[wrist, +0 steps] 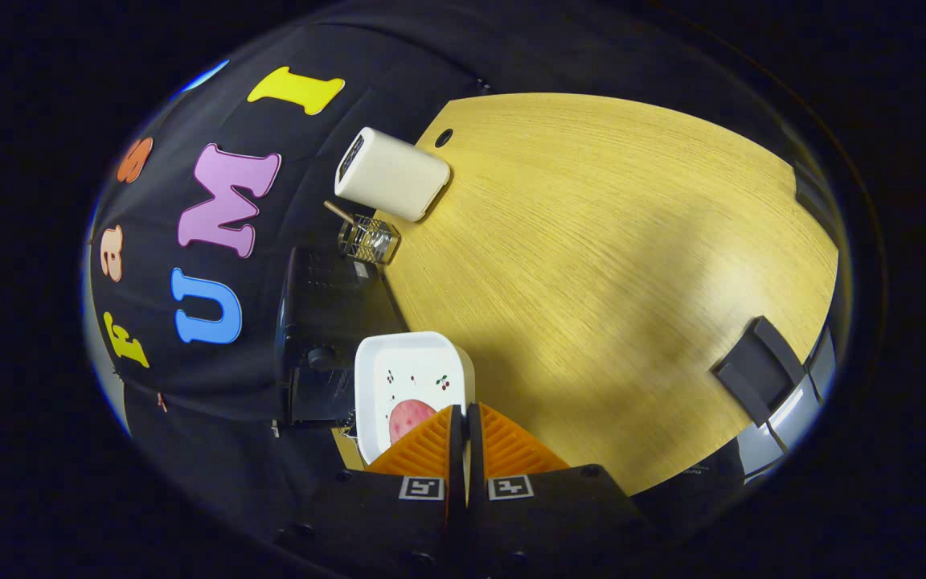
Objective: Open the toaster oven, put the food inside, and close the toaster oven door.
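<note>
My gripper [464, 412] is shut, its two fingers pressed together with nothing between them. Just ahead of the fingertips sits a white square dish [399, 362] with small cherry prints, holding a round pink piece of food [408, 416] that the left finger partly hides. Beside the dish, against the black cloth wall, stands the black toaster oven [314, 322] with a round knob [321, 357]; I cannot tell whether its door is open or closed. All of this rests on a light wooden table [608, 265].
Beyond the oven stands a clear glass jar [368, 239] with a wooden stick in it, then a cream rounded box [392, 173]. A cable hole [444, 137] lies in the table near the box. A black bracket [756, 366] sits at the table's opposite edge.
</note>
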A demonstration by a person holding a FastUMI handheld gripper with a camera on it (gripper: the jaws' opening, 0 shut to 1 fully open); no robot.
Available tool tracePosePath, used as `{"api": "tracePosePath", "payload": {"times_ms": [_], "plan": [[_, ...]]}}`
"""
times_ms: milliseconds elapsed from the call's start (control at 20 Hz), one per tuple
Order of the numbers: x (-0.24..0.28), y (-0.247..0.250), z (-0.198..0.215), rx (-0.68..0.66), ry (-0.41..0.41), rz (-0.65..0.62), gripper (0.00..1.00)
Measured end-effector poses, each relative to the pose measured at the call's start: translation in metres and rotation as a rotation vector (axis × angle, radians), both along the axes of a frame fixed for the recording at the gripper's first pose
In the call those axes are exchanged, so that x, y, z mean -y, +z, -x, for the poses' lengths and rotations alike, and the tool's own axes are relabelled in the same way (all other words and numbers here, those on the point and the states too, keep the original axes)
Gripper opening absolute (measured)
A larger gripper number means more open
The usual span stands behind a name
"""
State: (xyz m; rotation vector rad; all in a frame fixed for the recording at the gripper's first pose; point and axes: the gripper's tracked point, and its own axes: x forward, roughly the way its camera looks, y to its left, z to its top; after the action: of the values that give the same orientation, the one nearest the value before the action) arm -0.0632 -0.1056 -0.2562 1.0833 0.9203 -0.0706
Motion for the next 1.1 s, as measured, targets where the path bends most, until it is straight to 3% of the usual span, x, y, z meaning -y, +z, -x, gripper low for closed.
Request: {"api": "tracePosePath", "payload": {"times_ms": [650, 1100], "plan": [[-0.119, 0.024, 0.011, 0.022, -0.019, -0.076, 0.05], [-0.202, 0.018, -0.031, 0.02, -0.08, -0.055, 0.06]]}}
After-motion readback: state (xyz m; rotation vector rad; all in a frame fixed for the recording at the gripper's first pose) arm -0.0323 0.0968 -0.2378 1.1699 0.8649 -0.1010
